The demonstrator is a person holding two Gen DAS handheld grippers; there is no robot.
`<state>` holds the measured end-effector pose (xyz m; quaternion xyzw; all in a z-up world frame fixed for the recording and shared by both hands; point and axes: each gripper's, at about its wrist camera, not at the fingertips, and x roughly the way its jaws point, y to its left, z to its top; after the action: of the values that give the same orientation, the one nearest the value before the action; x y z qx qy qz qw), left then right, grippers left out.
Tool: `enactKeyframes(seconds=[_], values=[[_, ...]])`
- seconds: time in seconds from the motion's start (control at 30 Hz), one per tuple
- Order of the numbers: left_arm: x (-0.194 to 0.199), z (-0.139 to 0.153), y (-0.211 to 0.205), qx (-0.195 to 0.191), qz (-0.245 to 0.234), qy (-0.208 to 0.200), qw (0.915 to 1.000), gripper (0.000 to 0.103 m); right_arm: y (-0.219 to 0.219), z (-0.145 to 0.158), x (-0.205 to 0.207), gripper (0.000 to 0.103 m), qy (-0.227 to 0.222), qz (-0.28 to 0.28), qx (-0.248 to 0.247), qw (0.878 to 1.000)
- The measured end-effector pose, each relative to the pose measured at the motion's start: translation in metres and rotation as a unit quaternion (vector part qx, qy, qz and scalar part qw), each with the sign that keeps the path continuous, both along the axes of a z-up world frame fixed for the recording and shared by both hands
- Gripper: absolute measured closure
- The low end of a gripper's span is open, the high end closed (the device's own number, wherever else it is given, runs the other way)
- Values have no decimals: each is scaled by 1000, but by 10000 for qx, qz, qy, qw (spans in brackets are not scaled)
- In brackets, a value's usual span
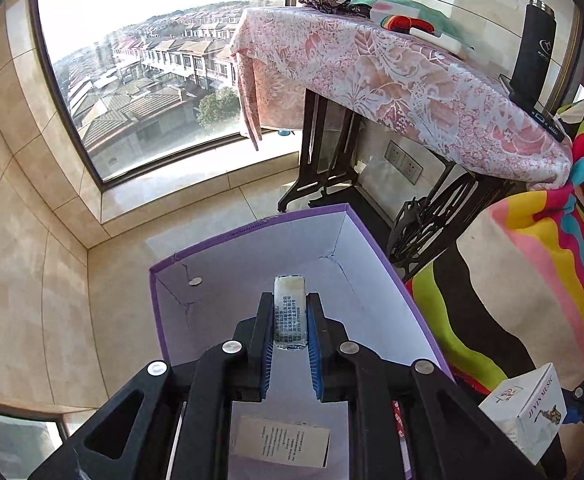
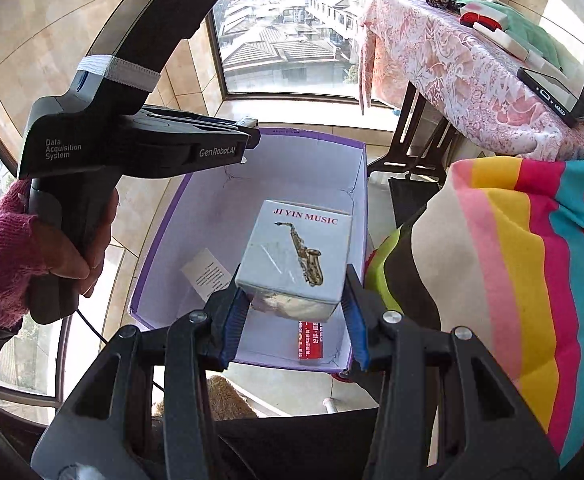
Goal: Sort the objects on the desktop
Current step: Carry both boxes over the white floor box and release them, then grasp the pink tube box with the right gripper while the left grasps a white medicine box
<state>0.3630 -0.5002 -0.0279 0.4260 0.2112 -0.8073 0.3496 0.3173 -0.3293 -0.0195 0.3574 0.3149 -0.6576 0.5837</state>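
My left gripper (image 1: 290, 300) is shut on a small white eraser-like block (image 1: 289, 309) with printed text, held above the open purple box (image 1: 196, 256). A coin (image 1: 195, 281) and a white printed card (image 1: 282, 440) lie on the box floor. In the right wrist view my right gripper (image 2: 292, 276) is shut on a white "JI YIN MUSIC" carton (image 2: 295, 252) with a saxophone picture, above the same purple box (image 2: 172, 216). A red packet (image 2: 311, 338) and the white card (image 2: 208, 274) lie inside. The left gripper (image 2: 252, 136) hangs over the box's far left, held by a hand in a pink glove (image 2: 0, 256).
A table with pink lace cloth (image 1: 391, 76) stands behind the box, bearing a dark flask (image 1: 533, 48), a phone (image 2: 547, 96) and folded items. A striped colourful cloth (image 2: 531, 264) lies at the right. The tiled floor (image 1: 32, 240) and a large window (image 1: 152, 72) are at the left.
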Motion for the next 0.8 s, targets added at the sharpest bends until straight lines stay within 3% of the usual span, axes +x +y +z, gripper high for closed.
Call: enactKeyframes(seconds=[0.07, 0.1, 0.13, 0.2, 0.23, 0.37, 0.53, 0.67, 0.8], values=[[3, -1, -5, 19, 124, -4, 9999, 85, -6, -2, 1, 54, 44, 54, -5, 10000], [3, -3, -7, 60, 210, -29, 9998, 74, -9, -2, 0, 54, 55, 63, -29, 10000], [4, -4, -9, 118, 299, -71, 9995, 52, -11, -2, -1, 52, 62, 56, -49, 10000], [4, -5, -12, 185, 396, -60, 9990, 23, -12, -1, -4, 43, -11, -16, -100, 9999], [5, -4, -11, 143, 413, -34, 9990, 21, -10, 1, -7, 40, -102, -52, -159, 9998], [-6, 0, -3, -125, 341, -242, 9990, 21, 1, 6, -25, 39, -397, -294, -389, 9980], [-29, 6, 10, -116, 81, -165, 9998, 21, 26, 12, -53, 39, -616, -743, -589, 9936], [-57, 19, 36, -107, -385, 110, 9991, 21, 57, 23, -79, 39, -727, -1225, -824, 9864], [-97, 38, 74, 17, -1127, 542, 9921, 21, 102, 36, -113, 39, -743, -1879, -1170, 9724]])
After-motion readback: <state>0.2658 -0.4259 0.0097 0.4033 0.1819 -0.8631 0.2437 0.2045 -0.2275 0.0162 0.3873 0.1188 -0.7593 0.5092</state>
